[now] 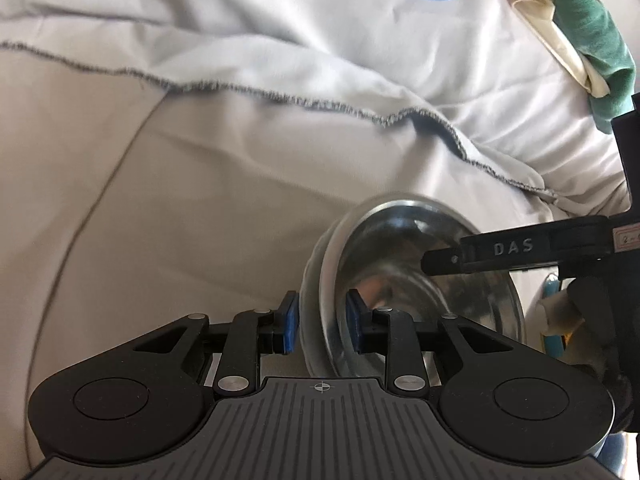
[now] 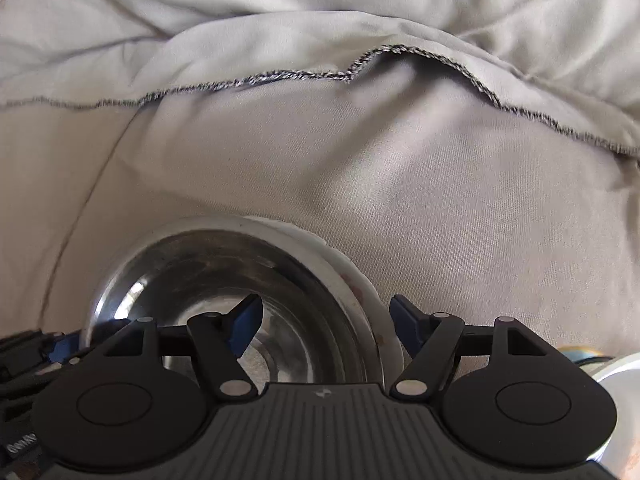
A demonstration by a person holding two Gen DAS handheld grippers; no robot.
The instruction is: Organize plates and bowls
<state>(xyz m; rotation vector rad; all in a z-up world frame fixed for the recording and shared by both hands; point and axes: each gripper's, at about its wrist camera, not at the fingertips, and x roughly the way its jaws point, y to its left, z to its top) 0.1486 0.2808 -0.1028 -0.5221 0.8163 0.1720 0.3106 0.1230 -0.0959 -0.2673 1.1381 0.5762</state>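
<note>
Two grippers meet at one steel bowl (image 1: 420, 280), which lies on a pale grey sheet (image 1: 200, 200) spread over what looks like a bed. At far left in the left wrist view the sheet is smooth, crossed by a thin seam line; a second, lighter cloth (image 1: 320, 40) with a dark stitched hem lies over it further back. The left gripper (image 1: 322, 322) has its blue-padded fingers (image 1: 290, 322) either side of the bowl's near rim, one outside the wall and one inside, and the pads seem to be pressing on the rim (the blur there makes the contact hard to judge). The bowl appears to sit inside or on a whitish dish (image 2: 384, 320), whose edge shows beside its rim. Reaching in from the right, a black finger of the right gripper (image 2: 326, 320) hangs over the bowl's hollow. In the right wrist view that gripper's fingers stand apart, straddling the bowl's right wall and the whitish edge, without closing on either. At the far right of the left view, a green cloth (image 1: 592, 32) is bunched at the sheet's edge.
</note>
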